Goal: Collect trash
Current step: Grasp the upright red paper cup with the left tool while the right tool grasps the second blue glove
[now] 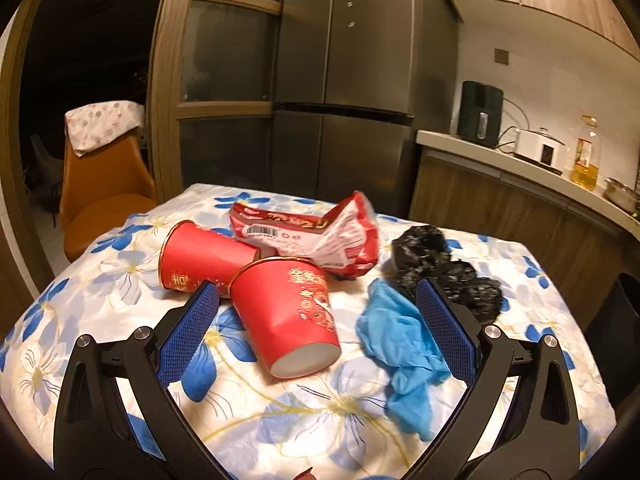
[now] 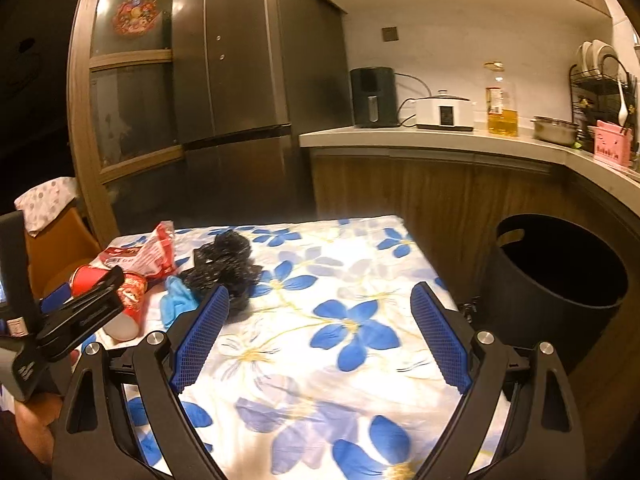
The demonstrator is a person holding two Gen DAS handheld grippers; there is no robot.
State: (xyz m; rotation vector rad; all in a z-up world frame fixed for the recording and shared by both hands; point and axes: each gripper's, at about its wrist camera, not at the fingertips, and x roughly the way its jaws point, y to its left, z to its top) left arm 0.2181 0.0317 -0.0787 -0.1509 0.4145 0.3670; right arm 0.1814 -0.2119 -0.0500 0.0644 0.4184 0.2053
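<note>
Two red cups (image 1: 248, 280) (gold characters, illegible); wrapper (image 1: 308, 236) barcoded; writing blurred.

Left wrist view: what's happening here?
A person holds two grippers over a floral-clothed table. The left gripper is open around a tipped red paper cup; a crumpled blue glove lies beside it. The right gripper is open and empty. Nothing is grasped yet; the black bin waits beside the table.

home kitchen | fridge (image 2: 240, 80) | counter (image 2: 440, 140) with cooker (image 2: 444, 114), oil bottle (image 2: 501, 100) | dish rack (image 2: 600, 80)
</note>
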